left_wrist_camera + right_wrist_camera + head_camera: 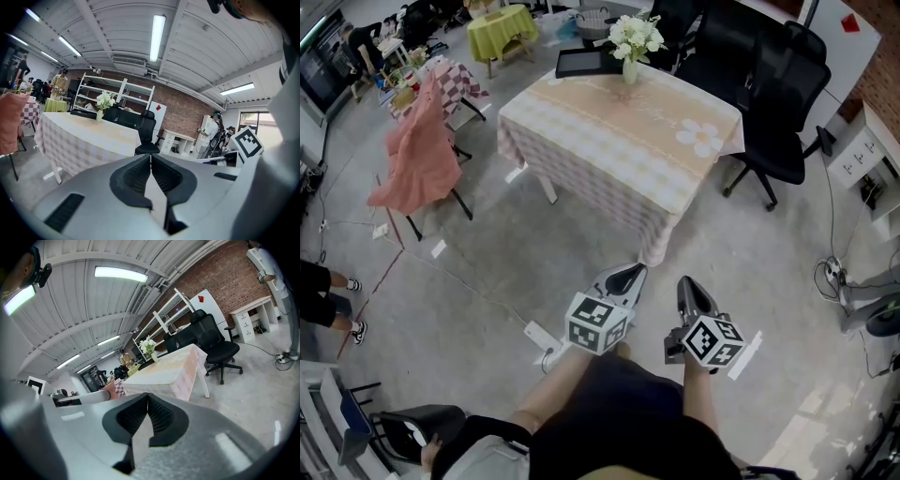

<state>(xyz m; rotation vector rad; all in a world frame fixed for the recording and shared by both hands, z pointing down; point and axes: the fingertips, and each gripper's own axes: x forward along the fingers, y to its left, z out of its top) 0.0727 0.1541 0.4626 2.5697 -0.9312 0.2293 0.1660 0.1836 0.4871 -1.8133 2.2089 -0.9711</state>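
Left tongs (628, 275) and right tongs (688, 287): closed pad to pad, nothing gripped, side by side above the floor (487, 272), well short of the table (609, 112). Nearest: the hanging tablecloth (600, 187), probably soft and light, likely to slide if pinched at the hem. Farther off, at the table's far edge, a vase (630, 71) of flowers, probably fragile and top-heavy; best taken low round the body.

Lab/office: brick wall (187, 115), office chairs (783, 112), shelving (115, 96).

Left tongs (630, 273), right tongs (685, 284): both closed.
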